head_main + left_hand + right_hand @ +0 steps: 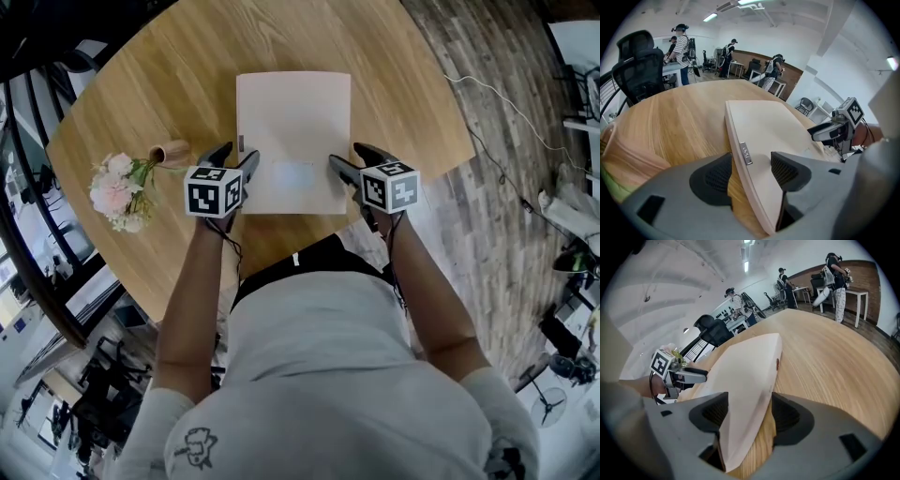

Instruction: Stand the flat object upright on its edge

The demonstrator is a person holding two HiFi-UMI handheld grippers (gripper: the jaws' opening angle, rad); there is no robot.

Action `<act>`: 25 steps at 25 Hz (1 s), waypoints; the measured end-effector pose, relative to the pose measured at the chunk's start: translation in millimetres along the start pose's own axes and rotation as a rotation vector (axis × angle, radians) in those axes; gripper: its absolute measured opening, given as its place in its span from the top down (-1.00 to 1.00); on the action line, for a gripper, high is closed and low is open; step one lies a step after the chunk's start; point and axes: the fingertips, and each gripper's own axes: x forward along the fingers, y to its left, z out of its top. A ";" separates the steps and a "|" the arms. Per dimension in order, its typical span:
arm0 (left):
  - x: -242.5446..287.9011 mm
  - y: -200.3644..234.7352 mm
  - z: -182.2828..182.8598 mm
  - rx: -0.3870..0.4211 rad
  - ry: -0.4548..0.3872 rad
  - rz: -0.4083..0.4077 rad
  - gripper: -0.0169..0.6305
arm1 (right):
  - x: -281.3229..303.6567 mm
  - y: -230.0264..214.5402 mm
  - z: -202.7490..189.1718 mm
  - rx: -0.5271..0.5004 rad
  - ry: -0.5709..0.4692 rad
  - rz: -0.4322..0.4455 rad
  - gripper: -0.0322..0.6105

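Observation:
A flat, pale pinkish-white rectangular case (293,131) lies flat on the round wooden table (141,84). My left gripper (239,155) is at its near left corner and my right gripper (347,155) at its near right corner. In the left gripper view the case's left edge (773,126), which carries a small metal tag (746,152), runs between the jaws of the left gripper (751,168) with gaps showing. In the right gripper view the case's right edge (745,366) lies between the spread jaws of the right gripper (749,416). Neither gripper's pads press on it.
A bunch of pink and white flowers (117,192) in a small wooden vase (172,152) lies just left of my left gripper. The table's near edge is close to the person's body. A black office chair (640,61) and several people stand beyond the table's far side.

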 end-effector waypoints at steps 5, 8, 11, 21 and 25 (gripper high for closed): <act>8.7 3.1 -1.9 -0.036 0.016 -0.022 0.14 | 16.3 -1.5 -4.2 0.038 0.032 0.028 -0.02; 12.9 3.0 -4.5 -0.076 0.017 -0.051 0.14 | 19.5 -3.7 -6.5 0.063 0.032 0.033 0.01; 14.6 2.6 -6.2 -0.123 0.012 -0.079 0.18 | 20.2 -3.6 -6.8 0.063 0.036 0.035 0.03; 13.4 1.2 -4.4 -0.137 -0.015 -0.100 0.23 | 18.2 -0.5 -3.5 0.039 0.041 0.014 0.09; 5.3 -1.5 -2.8 -0.107 -0.034 -0.106 0.24 | 11.4 6.3 -3.3 0.025 0.014 -0.006 0.10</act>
